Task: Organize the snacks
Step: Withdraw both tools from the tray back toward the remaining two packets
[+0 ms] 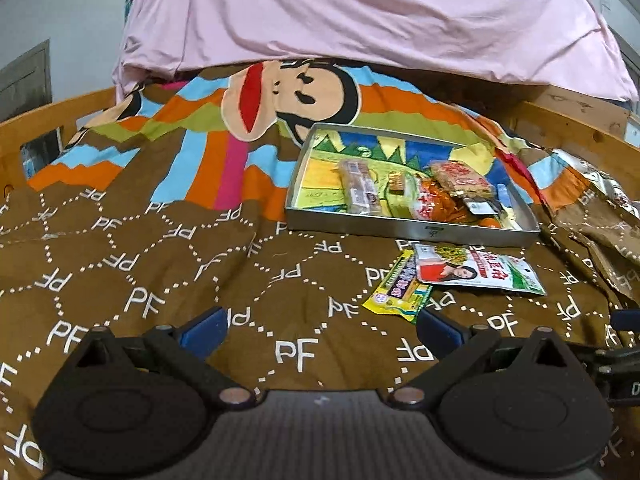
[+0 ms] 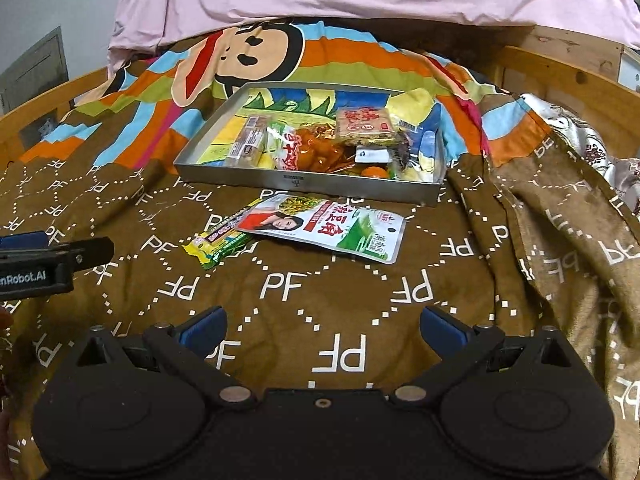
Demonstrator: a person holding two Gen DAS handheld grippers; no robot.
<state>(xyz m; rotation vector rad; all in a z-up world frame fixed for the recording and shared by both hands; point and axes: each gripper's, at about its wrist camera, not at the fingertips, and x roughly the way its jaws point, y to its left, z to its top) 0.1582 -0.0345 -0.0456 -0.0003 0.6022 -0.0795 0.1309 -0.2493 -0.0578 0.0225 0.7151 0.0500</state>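
Both tools gape wide, empty — two snack packets [image 2: 320, 227] lie ahead, before the tray [image 2: 304, 182].

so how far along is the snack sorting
Several packets already sit in the metal tray. Nothing is in hand: both the left gripper and right gripper are open and empty. The white pouch and yellow bar remain on the blanket.

Both views are taken from low over a brown bedspread printed with white PF letters [image 1: 168, 280], facing a pink cloth [image 1: 360, 12] at the far end. A shallow grey metal tray [image 2: 304, 186] is seen in both, nearer and more central in the right wrist view, perhaps slightly farther off in the left.
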